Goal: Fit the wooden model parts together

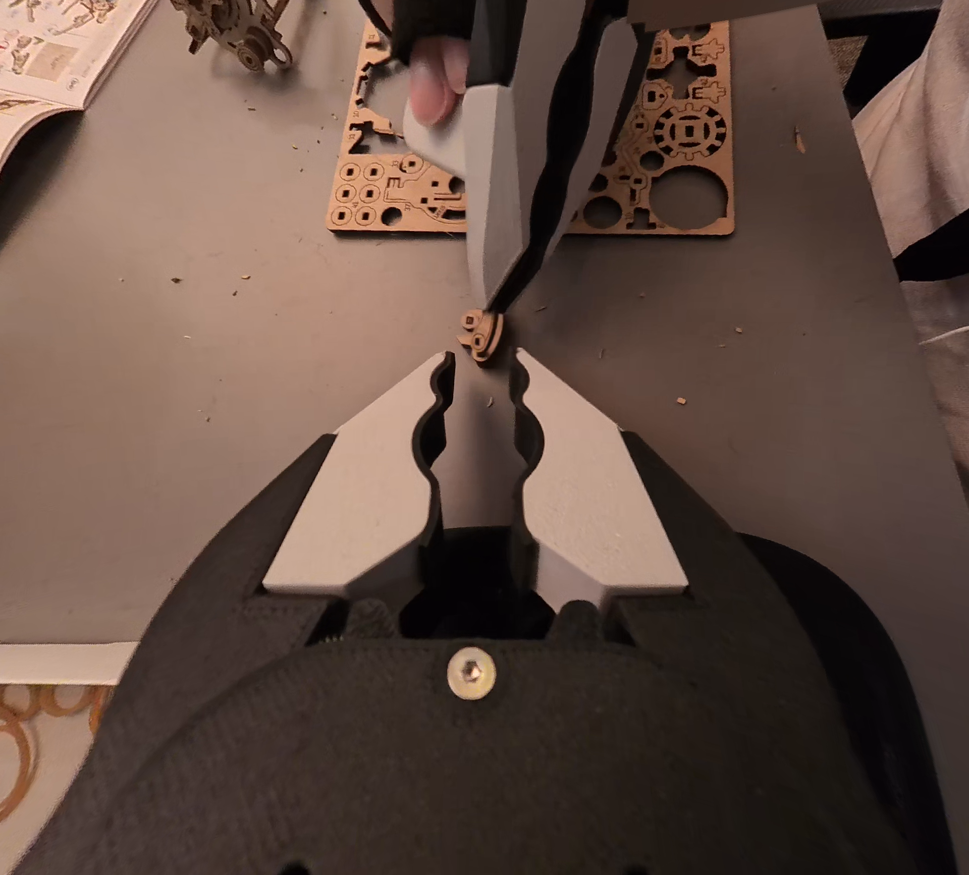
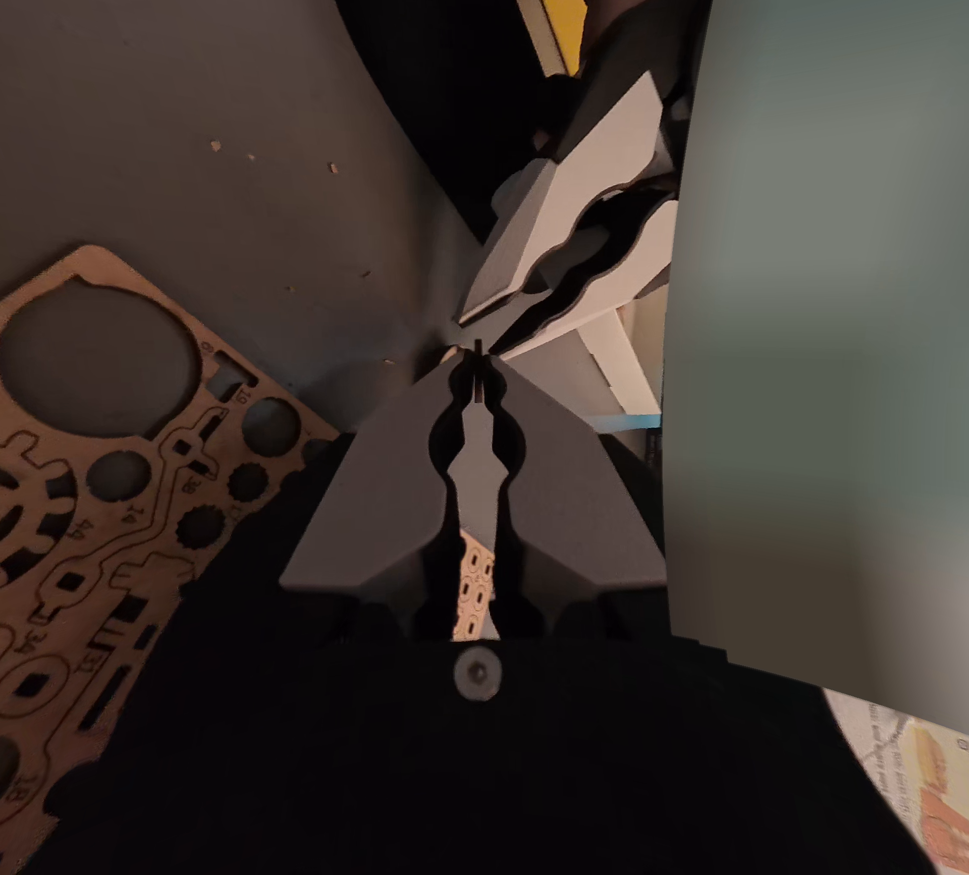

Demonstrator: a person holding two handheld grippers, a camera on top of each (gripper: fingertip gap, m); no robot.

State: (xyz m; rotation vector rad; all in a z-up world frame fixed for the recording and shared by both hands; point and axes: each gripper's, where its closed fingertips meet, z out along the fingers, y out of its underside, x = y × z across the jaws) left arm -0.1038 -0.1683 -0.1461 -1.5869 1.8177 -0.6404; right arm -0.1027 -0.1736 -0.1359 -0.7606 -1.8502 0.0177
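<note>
My right gripper (image 1: 495, 307) comes down from above in the left wrist view and is shut on a small light wooden part (image 1: 482, 336), held just above the dark table (image 1: 210, 378). My left gripper (image 1: 483, 359) is open, with its tips on either side of the part's lower end and a small gap to it. In the right wrist view my right gripper (image 2: 477, 365) pinches the part (image 2: 477, 370) edge-on. The open left gripper (image 2: 487, 331) points at it from the upper right.
A laser-cut wooden sheet (image 1: 367, 199) with several parts punched out lies behind the grippers and shows in the right wrist view (image 2: 105, 509). A partly built wooden model (image 1: 220, 6) and an open instruction booklet (image 1: 68, 11) lie at the far left. Wood crumbs dot the table.
</note>
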